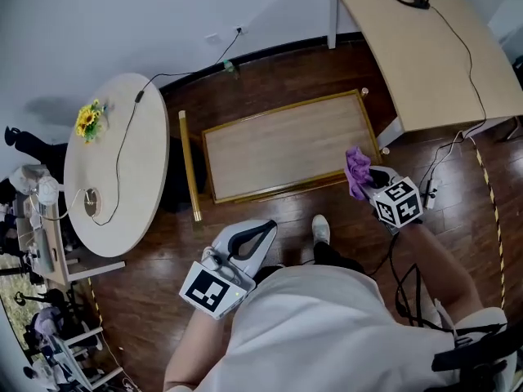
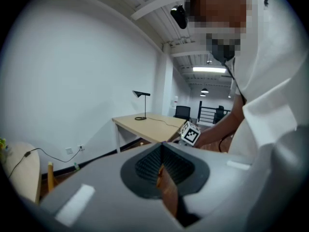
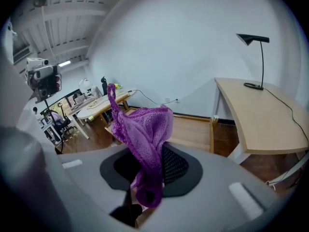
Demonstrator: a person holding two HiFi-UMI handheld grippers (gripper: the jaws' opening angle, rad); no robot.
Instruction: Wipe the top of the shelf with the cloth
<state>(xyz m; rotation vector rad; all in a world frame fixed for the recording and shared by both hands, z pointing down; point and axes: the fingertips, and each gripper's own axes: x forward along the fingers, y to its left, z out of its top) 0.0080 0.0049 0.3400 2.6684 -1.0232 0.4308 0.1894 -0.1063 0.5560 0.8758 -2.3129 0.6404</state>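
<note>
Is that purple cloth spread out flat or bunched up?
Bunched up: the purple cloth hangs crumpled from the right gripper, pinched between its jaws.

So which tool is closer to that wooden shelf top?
The right. The right tool, holding the cloth, is at the shelf's right front corner. The left tool is well short of the front edge, opposite its left half.
</note>
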